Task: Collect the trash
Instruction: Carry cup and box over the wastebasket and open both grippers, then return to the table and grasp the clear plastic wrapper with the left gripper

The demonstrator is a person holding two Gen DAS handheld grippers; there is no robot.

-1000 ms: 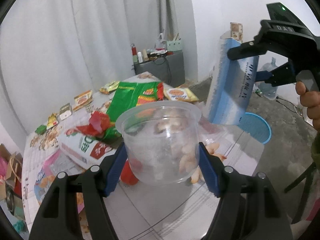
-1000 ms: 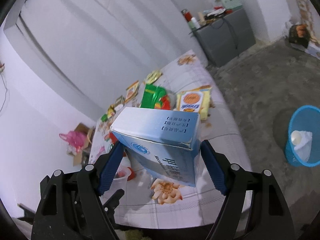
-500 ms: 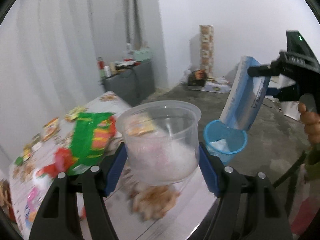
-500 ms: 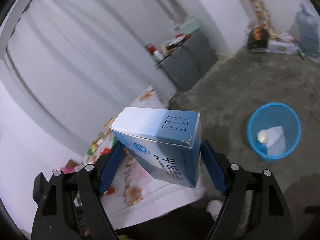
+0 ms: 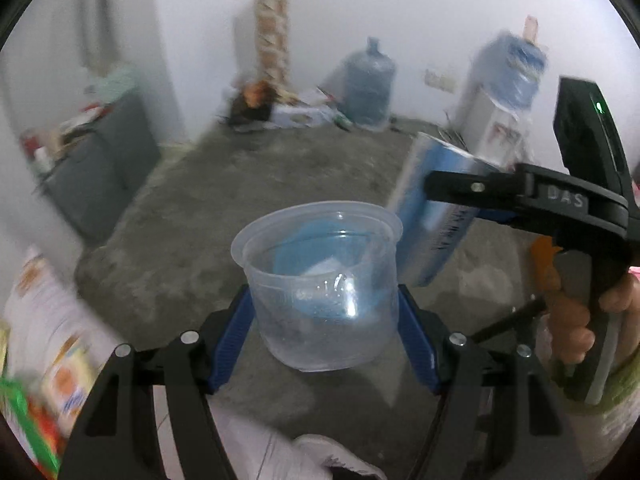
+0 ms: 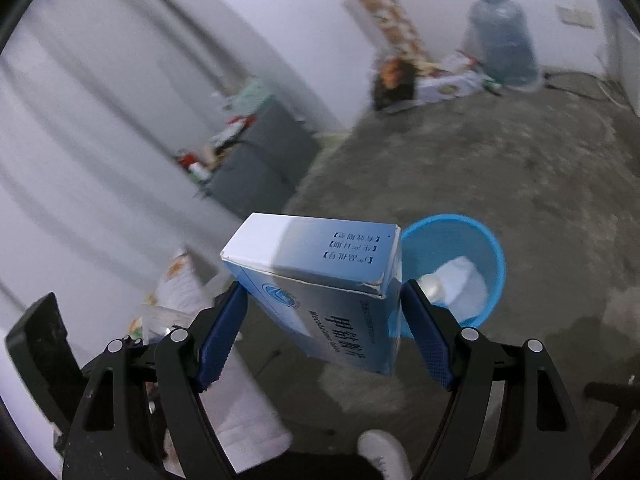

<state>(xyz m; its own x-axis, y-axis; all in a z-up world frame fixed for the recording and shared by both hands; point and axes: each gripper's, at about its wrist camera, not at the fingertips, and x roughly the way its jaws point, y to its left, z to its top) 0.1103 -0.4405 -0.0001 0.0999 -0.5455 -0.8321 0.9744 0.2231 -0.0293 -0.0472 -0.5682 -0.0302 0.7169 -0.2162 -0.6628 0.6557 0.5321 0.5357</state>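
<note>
The left gripper pinches a clear plastic cup between its blue pads, one pad on each side of the wall. The cup stands upright with its mouth open and looks empty; a few droplets or smears cling to the inside. Through its wall shows a blue bin, which lies on the floor right behind and below it.

The right gripper clamps a blue-and-white box, tilted, with its printed end face turned up toward the camera. In the left view the same box hangs just right of the cup, close beside it but apart. A hand grips that tool's handle.

The bin sits on the grey concrete floor, just right of the box and partly hidden by it. Inside it lies something white, crumpled; what it is cannot be told.

At the left edge of the left view the table shows with blurred packets. Farther off stand a grey cabinet with clutter on top, two water jugs by the wall, and a white shoe at the bottom edge.
</note>
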